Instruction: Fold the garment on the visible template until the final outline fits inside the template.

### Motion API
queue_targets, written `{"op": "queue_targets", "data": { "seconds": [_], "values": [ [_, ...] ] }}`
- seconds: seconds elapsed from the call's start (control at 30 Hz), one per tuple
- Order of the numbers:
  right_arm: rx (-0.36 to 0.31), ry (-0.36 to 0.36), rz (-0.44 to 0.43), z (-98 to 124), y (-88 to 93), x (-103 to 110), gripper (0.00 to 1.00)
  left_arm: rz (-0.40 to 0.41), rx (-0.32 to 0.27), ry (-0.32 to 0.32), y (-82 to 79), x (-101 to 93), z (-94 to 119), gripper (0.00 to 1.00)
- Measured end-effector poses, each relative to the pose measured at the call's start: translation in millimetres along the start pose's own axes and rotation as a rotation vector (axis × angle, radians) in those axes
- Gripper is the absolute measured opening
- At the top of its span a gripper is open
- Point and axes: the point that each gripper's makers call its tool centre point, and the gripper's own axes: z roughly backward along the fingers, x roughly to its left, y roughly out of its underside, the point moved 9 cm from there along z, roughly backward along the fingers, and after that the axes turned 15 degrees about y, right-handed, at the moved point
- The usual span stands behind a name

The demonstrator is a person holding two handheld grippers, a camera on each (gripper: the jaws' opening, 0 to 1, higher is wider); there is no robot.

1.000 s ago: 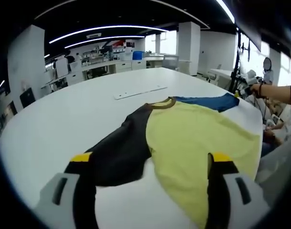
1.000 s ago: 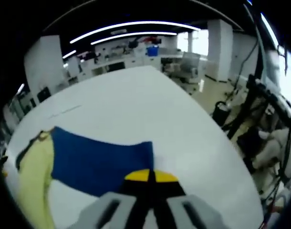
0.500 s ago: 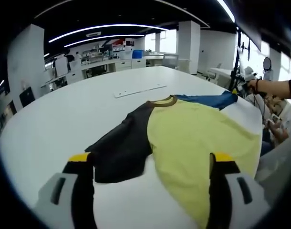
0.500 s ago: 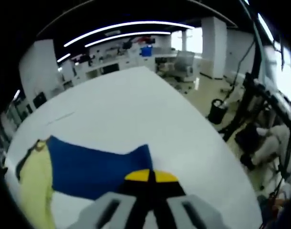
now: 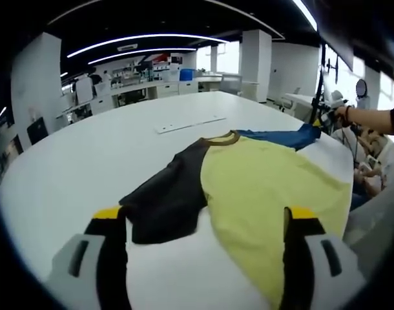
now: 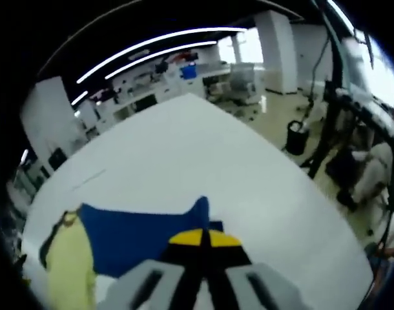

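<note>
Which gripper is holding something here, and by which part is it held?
The right gripper is shut on the shirt's blue sleeve, at its cuff end. The left gripper is open, holding nothing.

One garment (image 5: 248, 187), one white table (image 5: 87, 161), two grippers (image 5: 203, 223) (image 6: 203, 237)

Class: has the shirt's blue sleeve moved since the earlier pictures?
Yes. In the right gripper view, the blue sleeve tip, pinched by the right gripper, has lifted off the white table.
</note>
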Motion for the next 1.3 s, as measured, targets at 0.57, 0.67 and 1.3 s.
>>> {"op": "queue_targets", "data": {
  "seconds": [0.57,0.67,1.3],
  "values": [
    [-0.001,-0.163,0.072,24.5,-10.8,70.6,0.0,0.015,-0.002,-0.025,14.3,7.3,22.2,0.99],
    [-0.005,-0.196,0.097,30.1,-9.5,90.1,0.0,0.019,-0.001,-0.031,17.5,7.9,25.5,0.99],
    [0.006,-0.354,0.23,39.7,-9.3,175.7,0.0,0.037,-0.013,-0.042,26.2,9.7,37.4,0.99]
  ]
}}
